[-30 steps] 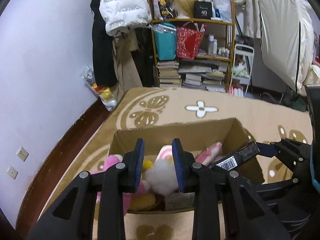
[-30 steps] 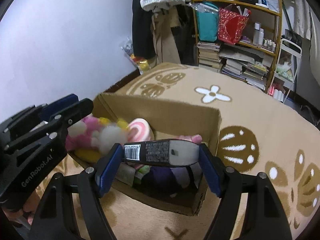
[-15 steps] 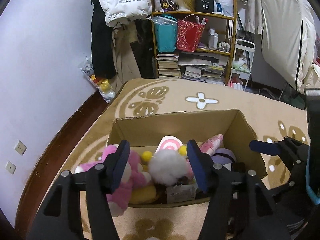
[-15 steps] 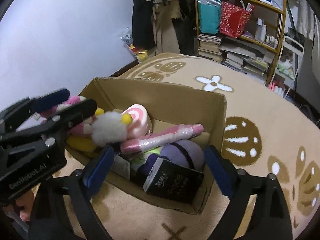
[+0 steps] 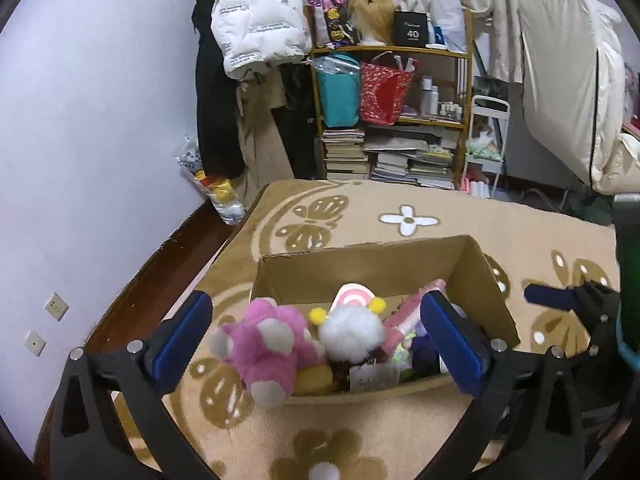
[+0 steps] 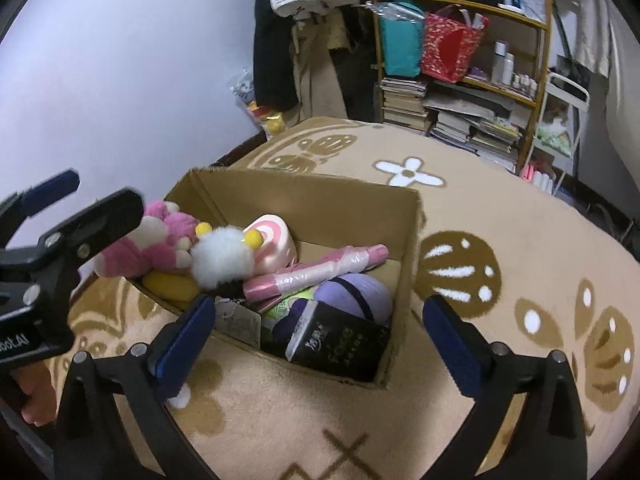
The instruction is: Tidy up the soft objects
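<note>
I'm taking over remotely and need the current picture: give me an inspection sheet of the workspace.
Surface: patterned tan rug.
Job's things: cardboard box holds a pink plush, a white pompom toy, a pink wand, a purple plush and a black packet.
Clutter: nothing seen loose on the rug.
Grippers: left gripper and right gripper open, jaws just widened, both empty.
Cables: nothing seen.
Surroundings: bookshelf, hanging white jacket, wall.
</note>
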A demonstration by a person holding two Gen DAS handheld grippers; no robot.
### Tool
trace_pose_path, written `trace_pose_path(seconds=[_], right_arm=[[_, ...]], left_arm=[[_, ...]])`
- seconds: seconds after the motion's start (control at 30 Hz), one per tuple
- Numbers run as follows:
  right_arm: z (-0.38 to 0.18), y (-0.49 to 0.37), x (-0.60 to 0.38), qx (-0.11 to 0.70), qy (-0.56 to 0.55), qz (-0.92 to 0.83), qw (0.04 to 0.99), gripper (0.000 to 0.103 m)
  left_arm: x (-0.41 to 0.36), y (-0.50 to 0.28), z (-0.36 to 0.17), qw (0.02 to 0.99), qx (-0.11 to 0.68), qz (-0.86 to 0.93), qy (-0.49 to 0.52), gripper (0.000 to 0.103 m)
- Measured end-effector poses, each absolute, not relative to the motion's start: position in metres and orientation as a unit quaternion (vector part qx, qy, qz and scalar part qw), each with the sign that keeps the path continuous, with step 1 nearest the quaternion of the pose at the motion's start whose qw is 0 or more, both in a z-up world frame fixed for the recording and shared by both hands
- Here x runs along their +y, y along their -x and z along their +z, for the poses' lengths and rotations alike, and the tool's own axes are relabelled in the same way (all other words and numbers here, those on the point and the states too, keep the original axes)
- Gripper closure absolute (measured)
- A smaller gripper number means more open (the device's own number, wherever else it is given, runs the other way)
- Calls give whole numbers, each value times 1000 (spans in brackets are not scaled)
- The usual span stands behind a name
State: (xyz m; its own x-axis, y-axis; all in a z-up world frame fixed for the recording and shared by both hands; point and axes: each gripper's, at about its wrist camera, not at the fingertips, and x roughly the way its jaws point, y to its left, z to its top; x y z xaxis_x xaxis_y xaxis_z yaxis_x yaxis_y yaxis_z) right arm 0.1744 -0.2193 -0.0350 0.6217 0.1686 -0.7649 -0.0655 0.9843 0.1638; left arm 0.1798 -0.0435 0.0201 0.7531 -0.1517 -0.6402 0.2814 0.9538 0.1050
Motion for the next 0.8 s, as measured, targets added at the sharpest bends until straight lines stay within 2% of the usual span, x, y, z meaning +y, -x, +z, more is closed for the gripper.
trace_pose_path(seconds=[0.37, 0.8], right_arm=[[10, -142, -239, 391, -77, 49, 916, 0], [68, -67, -234, 327, -69, 63, 940, 0]], left_arm=[[-39, -140, 53, 943, 300, -91, -114, 0], [-12, -53, 103, 967, 218, -64, -113, 0]])
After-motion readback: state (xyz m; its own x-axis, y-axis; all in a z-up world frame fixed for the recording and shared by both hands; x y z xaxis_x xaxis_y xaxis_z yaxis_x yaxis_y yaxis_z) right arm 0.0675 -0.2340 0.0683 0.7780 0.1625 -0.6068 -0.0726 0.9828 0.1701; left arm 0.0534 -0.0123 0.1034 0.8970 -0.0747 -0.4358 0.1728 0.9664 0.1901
